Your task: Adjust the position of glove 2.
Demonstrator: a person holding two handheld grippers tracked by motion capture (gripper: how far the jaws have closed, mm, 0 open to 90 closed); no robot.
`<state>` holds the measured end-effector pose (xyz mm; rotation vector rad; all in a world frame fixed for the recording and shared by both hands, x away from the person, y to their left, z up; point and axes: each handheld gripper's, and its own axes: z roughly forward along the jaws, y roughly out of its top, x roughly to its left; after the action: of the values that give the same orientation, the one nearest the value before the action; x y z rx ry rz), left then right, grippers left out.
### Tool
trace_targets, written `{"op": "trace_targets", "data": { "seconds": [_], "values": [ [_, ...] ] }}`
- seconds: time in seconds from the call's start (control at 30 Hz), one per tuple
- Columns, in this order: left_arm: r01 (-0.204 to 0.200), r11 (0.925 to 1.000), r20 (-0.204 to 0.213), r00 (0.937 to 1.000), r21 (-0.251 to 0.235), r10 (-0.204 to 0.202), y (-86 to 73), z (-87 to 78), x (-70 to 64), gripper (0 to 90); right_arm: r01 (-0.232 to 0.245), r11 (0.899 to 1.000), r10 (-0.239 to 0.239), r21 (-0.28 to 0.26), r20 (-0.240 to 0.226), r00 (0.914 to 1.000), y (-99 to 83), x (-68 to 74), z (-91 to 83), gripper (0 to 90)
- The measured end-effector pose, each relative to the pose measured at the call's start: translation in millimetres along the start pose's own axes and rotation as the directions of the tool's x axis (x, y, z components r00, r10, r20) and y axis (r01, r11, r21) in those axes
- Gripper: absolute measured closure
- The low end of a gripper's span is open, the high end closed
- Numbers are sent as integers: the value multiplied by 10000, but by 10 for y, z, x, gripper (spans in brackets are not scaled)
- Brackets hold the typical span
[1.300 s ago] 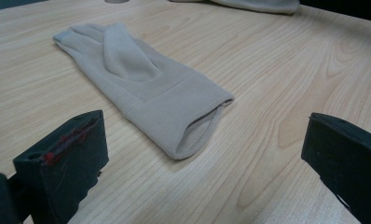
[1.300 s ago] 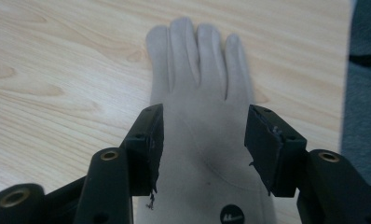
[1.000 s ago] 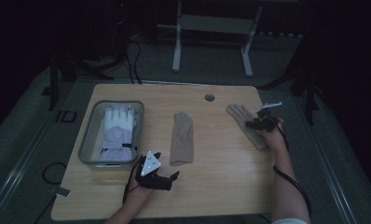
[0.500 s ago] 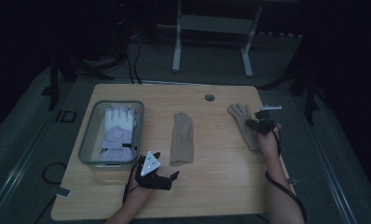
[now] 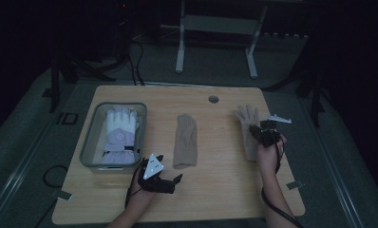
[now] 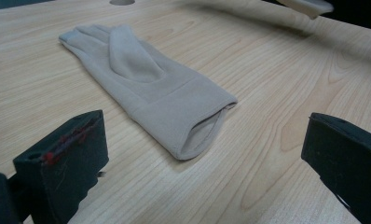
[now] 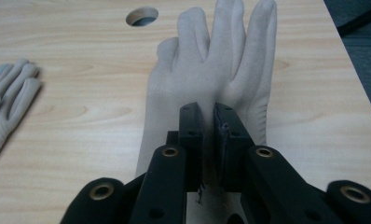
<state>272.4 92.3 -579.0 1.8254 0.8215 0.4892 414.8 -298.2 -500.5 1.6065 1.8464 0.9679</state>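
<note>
Two beige gloves lie on the wooden table (image 5: 215, 190). The middle glove (image 5: 184, 140) lies flat, its cuff toward me; in the left gripper view this glove (image 6: 146, 84) has its open cuff just ahead of my left gripper (image 6: 204, 154), which is open and holds nothing. In the high view that left gripper (image 5: 170, 183) rests near the front edge, below the cuff. My right gripper (image 7: 210, 121) is shut on the palm of the right glove (image 7: 197, 70), whose fingers point away. From above, the right gripper (image 5: 267, 135) sits over that right glove (image 5: 246, 126).
A clear bin (image 5: 89, 149) at the left holds a white and lilac glove (image 5: 118, 133). A round cable hole (image 5: 213, 99) sits near the table's far edge. Dark floor, cables and a stand's legs surround the table.
My right hand has shifted slightly left and toward me, with its gripper now over the right glove's palm. The left gripper and the middle glove have not moved.
</note>
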Motion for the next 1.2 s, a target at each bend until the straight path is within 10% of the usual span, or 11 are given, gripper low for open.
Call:
{"op": "trace_targets", "data": {
  "seconds": [0.27,0.8,1.2],
  "values": [
    [-7,10000,-36,10000,-25,7,2,5,-2,5,-154,9995,162,-272,305,9994,-209,130,-191,824],
    [-26,10000,-9,10000,47,26,2,12,-4,5,-86,9957,10,924,823,9966,-523,77,191,784],
    [-4,10000,-39,10000,49,4,0,8,-2,5,313,9971,-317,695,37,9995,-408,139,57,503]
  ]
}}
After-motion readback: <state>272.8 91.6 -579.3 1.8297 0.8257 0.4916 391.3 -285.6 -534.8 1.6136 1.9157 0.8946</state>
